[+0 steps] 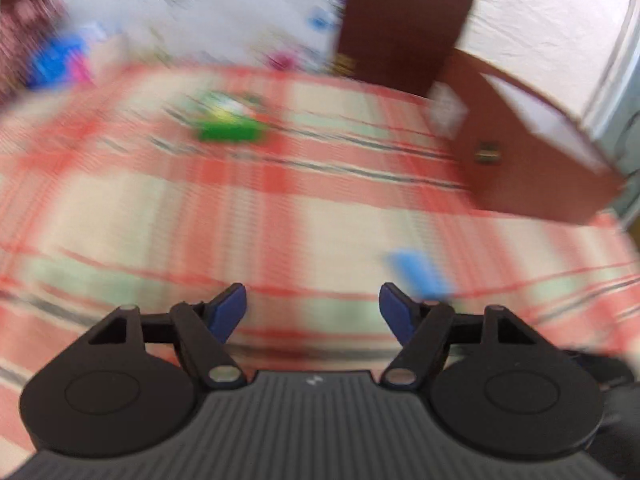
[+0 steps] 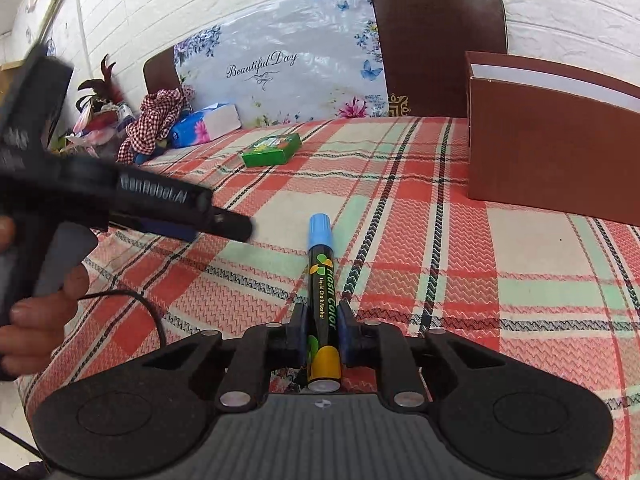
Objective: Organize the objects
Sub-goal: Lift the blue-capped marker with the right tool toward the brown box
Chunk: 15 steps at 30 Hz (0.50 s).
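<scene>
Red, cream and green checks cover the tablecloth (image 2: 440,248) on the table, and all the things lie on it. The right gripper (image 2: 322,320) has its fingers closed on a liquid chalk marker (image 2: 322,292). The marker has a black body with a yellow and green label and a blue cap, and it points forward, away from the camera, just above the cloth. Its rear end shows between the two blue finger pads (image 2: 349,332).

The left gripper (image 1: 312,312) has its fingers spread wide, with nothing between them. It hangs over the cloth. Its own view is strongly blurred, so small details there cannot be read. In the right wrist view this gripper appears at the left, held by a hand (image 2: 36,312), and its tip is near the cap of the marker but apart from it.

Further back on the table lies a flat green box (image 2: 272,150). A brown file holder (image 2: 556,136) stands upright at the right side, with white paper showing at its top edge. At the far left are a blue tissue pack (image 2: 204,124) and a red checked cloth (image 2: 154,118), just beside each other. A dark brown chair back (image 2: 440,44) rises behind the table.
</scene>
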### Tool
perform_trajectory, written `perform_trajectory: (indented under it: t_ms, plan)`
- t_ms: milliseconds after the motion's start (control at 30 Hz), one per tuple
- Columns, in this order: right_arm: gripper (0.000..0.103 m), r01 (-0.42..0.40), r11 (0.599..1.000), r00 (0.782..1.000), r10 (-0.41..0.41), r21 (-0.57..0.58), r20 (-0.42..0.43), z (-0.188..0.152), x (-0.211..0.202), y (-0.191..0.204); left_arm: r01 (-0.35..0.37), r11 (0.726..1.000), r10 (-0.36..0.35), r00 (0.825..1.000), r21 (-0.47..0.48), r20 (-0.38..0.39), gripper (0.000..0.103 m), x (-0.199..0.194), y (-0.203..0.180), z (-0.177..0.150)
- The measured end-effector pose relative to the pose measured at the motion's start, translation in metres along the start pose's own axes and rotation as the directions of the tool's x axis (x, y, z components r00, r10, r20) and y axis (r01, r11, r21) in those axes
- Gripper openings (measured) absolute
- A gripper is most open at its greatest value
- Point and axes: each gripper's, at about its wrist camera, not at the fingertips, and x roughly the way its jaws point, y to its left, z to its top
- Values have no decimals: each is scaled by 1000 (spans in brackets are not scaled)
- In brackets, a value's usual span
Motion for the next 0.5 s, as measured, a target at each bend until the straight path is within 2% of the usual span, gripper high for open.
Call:
perform_trajectory:
  t_ms: [67,133,167,233,300,433,500]
  plan:
    - [16,-6,1000,1000,6,7,7,0,0,-1,92,994,-97,992,-59,-85,73,9,-17,1]
    - [16,-10,1000,1000,10,18,19,-2,-1,-2,106,993,-113,980,-48,-162,67,22,-39,-2]
    - [16,-13,1000,1000,12,25,25,-3,-1,-3,86,996,-87,982,-8,-167,65,26,-51,-4]
    - [15,-19,999,999,17,40,39,-3,-3,-7,69,994,-55,984,79,-167,47,32,-72,-7]
    - [16,-7,998,998,4,55,56,-4,-5,-9,57,993,-39,985,102,-166,32,35,-81,-8]
    - [17,-6,994,995,-5,107,104,-2,-13,-17,92,994,-80,983,66,-167,30,32,-82,0]
    - [17,19,996,989,-31,84,144,0,-20,-13,108,991,-96,985,82,-142,30,23,-92,6]
